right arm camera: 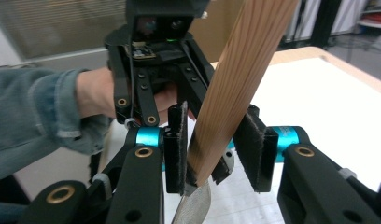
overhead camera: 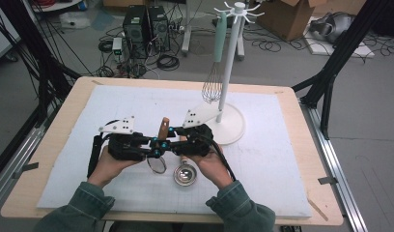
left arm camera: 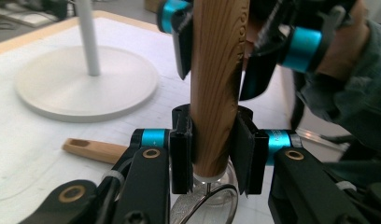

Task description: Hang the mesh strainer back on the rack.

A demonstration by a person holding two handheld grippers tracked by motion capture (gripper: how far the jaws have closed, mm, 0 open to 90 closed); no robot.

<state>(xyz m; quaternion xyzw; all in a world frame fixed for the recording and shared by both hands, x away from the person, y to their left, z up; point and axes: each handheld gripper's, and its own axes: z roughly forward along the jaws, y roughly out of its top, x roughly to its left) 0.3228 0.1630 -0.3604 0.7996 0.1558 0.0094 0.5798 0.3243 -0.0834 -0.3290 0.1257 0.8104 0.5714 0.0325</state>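
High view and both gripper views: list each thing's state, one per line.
Wooden-handled strainer: held nearly upright, mesh down.
Left hand-held gripper: shut on the strainer's handle.
Right hand-held gripper: open, jaws around the handle.
Whisk: hanging from the stand.
Stand: upright.
Metal-bowled utensil: lying on the table.

Your two grippers and your sleeves

Your left gripper [overhead camera: 154,147] and right gripper [overhead camera: 172,141] are black linkages with cyan collars, brass-coloured pivot screws, black padded jaws, white cable ties and a white three-cornered plate on top; black cables trail off, and you wear grey-green denim-like sleeves [overhead camera: 84,205]
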